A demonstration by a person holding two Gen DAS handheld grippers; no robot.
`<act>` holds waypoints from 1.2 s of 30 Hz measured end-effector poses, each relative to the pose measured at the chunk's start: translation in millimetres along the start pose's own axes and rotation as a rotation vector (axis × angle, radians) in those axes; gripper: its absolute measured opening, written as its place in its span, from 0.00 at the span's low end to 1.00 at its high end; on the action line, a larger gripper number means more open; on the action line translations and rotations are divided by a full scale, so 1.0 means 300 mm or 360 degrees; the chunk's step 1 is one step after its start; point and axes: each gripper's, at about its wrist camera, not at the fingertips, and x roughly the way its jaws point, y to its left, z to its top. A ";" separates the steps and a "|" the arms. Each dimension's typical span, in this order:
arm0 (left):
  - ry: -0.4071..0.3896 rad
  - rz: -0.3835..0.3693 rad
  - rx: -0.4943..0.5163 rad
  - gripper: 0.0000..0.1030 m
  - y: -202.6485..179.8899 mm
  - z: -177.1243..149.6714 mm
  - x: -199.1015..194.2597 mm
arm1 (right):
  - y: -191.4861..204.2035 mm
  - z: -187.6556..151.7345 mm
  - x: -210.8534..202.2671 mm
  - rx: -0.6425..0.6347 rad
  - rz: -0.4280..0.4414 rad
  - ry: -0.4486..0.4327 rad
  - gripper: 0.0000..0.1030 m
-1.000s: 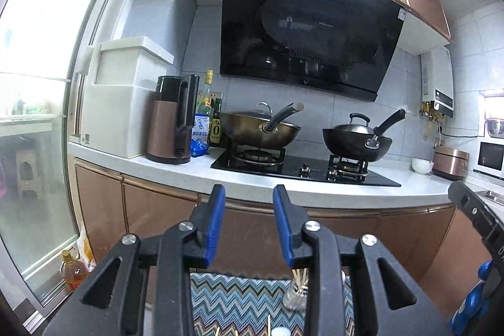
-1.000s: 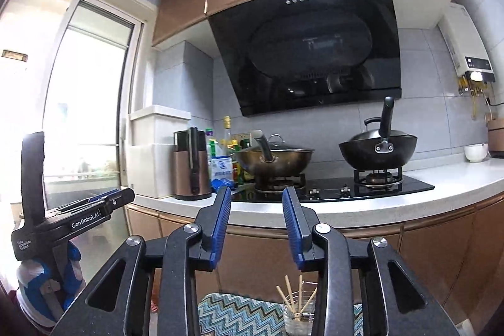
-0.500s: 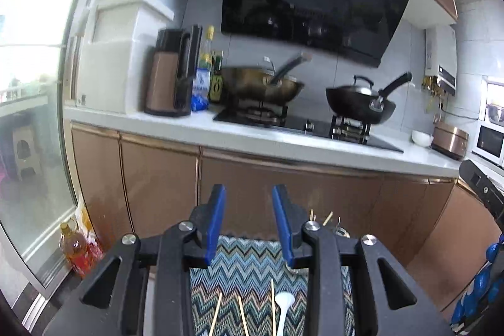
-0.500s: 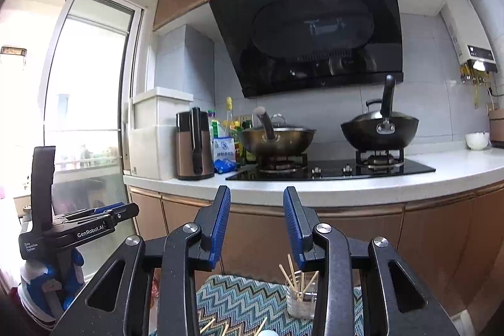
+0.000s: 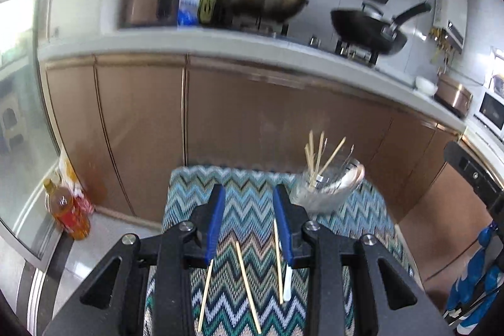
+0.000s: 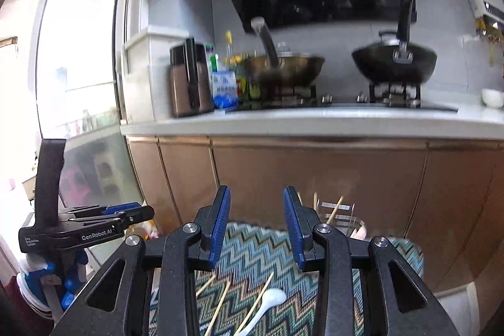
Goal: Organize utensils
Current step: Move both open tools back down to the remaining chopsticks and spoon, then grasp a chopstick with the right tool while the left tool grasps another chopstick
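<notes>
Both wrist cams sit low over the zigzag mat [image 5: 252, 188], facing the counter [image 6: 315, 123]; left one's tilted further down.

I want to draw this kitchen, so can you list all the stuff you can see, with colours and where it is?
Chopsticks: three loose, pale wood, lying on the mat
Spoon: one, white, on the mat beside the chopsticks
Glass jar: one, clear, sticks inside, far right of the mat
Zigzag mat: one, blue-green
Woks: two, dark and bronze, on the stove
Oil bottle: one, amber, on the floor, left
Left gripper: black, blue pads, open above the mat
Right gripper: same colours, open
</notes>
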 end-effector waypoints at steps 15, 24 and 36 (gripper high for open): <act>0.0465 -0.0049 0.0000 0.29 0.064 -0.197 0.362 | -0.025 -0.255 0.315 0.0036 0.0064 0.0448 0.34; 0.0825 -0.0100 -0.0056 0.29 0.098 -0.268 0.584 | -0.023 -0.387 0.573 -0.0020 0.0058 0.0872 0.38; 0.1067 -0.0130 -0.0085 0.29 0.091 -0.311 0.742 | -0.060 -0.492 0.871 0.0040 0.0016 0.1296 0.43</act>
